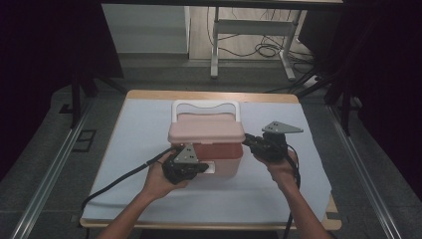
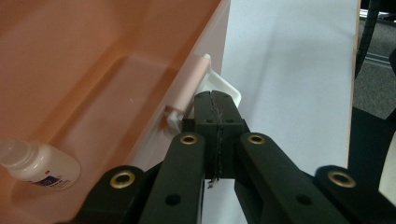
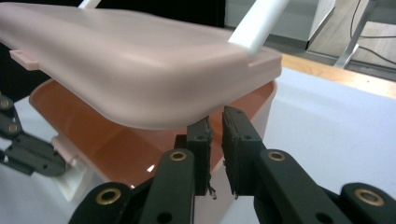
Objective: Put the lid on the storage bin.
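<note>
Black right gripper (image 3: 215,119) jaws, slightly parted, are set under the raised pink lid (image 3: 140,70) at frame centre, while the closed left gripper (image 2: 217,100) is pressed against the white latch (image 2: 224,86).

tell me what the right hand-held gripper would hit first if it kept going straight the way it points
Probably the pink lid's raised edge: the right hand-held gripper has its tips just under it, at the box rim. Depth is unclear.

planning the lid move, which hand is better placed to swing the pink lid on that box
Right, probably. The right tool sits at the raised edge of the pale pink plastic lid, jaws slightly apart under its rim. The left tool is shut, down at the white latch on the box front.
</note>
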`<state>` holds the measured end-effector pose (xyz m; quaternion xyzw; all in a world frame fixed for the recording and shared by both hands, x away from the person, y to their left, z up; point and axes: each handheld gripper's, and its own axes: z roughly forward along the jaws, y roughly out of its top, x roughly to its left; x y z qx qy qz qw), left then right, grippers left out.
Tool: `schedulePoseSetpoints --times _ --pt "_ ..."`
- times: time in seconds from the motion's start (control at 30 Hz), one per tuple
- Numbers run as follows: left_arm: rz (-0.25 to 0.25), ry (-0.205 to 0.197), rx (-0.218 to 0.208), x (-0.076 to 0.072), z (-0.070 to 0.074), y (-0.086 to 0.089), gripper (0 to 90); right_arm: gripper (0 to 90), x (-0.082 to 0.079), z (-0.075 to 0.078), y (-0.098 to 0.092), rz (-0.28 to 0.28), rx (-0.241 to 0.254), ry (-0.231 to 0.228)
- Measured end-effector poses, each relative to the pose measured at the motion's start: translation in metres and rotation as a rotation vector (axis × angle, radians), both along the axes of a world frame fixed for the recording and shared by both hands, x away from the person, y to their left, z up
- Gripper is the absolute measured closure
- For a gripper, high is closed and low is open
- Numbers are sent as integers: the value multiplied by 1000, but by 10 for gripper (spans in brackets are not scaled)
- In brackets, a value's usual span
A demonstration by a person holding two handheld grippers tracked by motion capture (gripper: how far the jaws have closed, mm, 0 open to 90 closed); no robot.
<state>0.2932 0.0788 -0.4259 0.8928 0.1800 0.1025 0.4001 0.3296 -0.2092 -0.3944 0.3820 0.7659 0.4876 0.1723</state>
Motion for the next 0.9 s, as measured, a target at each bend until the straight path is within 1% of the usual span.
schedulePoseSetpoints --times 0.17,0.3,0.47,0.57,0.7,0.9 --pt "2 -2 1 0 0 0 900 809 -5 -6 2 10 -16 9" --pt "1 0 0 0 0 0 900 800 -11 -7 -1 22 -24 18" --pt "2 -2 -2 0 0 0 900 796 -17 -12 -7 15 -37 22" --pt "2 -1 -2 0 0 0 900 787 -19 -18 -11 -2 -50 20" --pt "0 0 -2 0 0 0 900 778 -19 -24 -15 -12 -34 28" --pt "3 -1 -2 0 0 0 900 758 -20 -24 -13 0 -38 16"
